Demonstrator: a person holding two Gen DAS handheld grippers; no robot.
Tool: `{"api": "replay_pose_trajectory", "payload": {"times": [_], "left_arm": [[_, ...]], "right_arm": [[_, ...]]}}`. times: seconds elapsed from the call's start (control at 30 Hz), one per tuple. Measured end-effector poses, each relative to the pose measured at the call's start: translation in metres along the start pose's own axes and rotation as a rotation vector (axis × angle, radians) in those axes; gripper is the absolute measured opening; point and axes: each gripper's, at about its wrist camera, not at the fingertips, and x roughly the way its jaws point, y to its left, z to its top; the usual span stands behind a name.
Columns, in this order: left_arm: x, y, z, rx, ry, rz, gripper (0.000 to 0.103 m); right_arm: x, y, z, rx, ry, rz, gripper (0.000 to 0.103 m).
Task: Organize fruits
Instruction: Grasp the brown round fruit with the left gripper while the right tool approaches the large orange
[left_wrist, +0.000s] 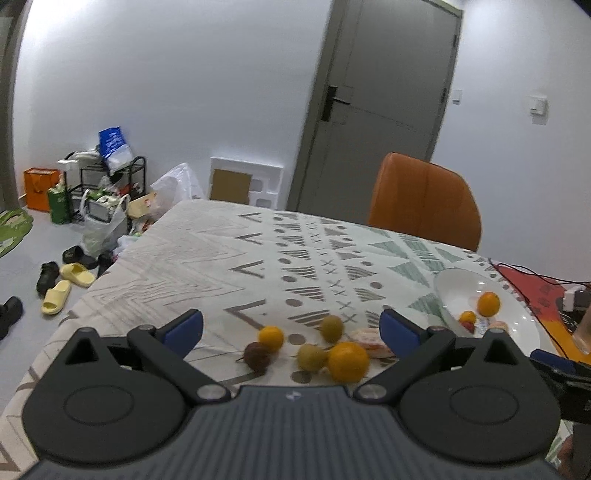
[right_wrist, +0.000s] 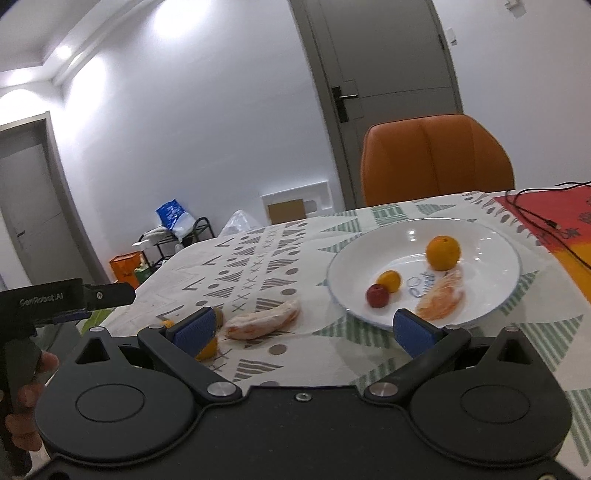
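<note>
plate (right_wrist: 491, 236) white | chair (right_wrist: 436, 158) orange | tablecloth (left_wrist: 207, 258) grey-green geometric

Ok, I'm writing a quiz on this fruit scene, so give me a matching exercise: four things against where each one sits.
Things:
1. large round orange
2. small red fruit
3. dark brown round fruit
4. orange padded chair

Places:
A. on the patterned tablecloth, outside the plate
B. behind the table's far edge
C. in the white plate, farthest back
D. in the white plate, beside a small orange

Pairs: 1-C, 2-D, 3-A, 4-B
</note>
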Motion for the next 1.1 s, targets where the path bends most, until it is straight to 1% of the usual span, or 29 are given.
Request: {"api": "replay_pose_trajectory", "payload": {"times": [0.3, 0.43, 0.5, 0.7, 0.77, 0.83, 0.97, 1.03, 1.07, 1.1], "left_arm": [[0.007, 0.026, -0.005, -0.032, 0.023, 0.033, 0.1], [0.011, 0.031, -0.01, -0.019, 0.023, 0.034, 0.098], [0.013, 0.031, -0.011, -0.01, 0.026, 0.037, 0.094], [0.025, 0.035, -0.015, -0.008, 0.06, 0.013, 0.075], [0.029, 0.035, -0.016, -0.006, 0.072, 0.004, 0.065], [0.033, 0.034, -0.016, -0.007, 0.083, -0.004, 0.061], [0.042, 0.029, -0.018, -0.003, 0.092, -0.024, 0.053], [0.048, 0.028, -0.019, -0.001, 0.106, -0.026, 0.049], [0.052, 0.028, -0.019, -0.002, 0.116, -0.027, 0.045], [0.055, 0.028, -0.019, -0.005, 0.124, -0.028, 0.044]], "right_arm": [[0.013, 0.018, -0.002, -0.031, 0.033, 0.036, 0.103], [0.023, 0.025, -0.003, -0.029, 0.058, 0.039, 0.103], [0.028, 0.028, -0.004, -0.027, 0.072, 0.036, 0.103], [0.039, 0.041, -0.006, -0.061, 0.085, 0.084, 0.102], [0.044, 0.045, -0.005, -0.072, 0.099, 0.096, 0.099], [0.049, 0.049, -0.006, -0.079, 0.113, 0.112, 0.089], [0.058, 0.053, -0.007, -0.083, 0.143, 0.142, 0.077], [0.063, 0.054, -0.007, -0.087, 0.164, 0.153, 0.069], [0.065, 0.055, -0.007, -0.085, 0.172, 0.155, 0.067], [0.068, 0.056, -0.007, -0.084, 0.178, 0.158, 0.065]]}}
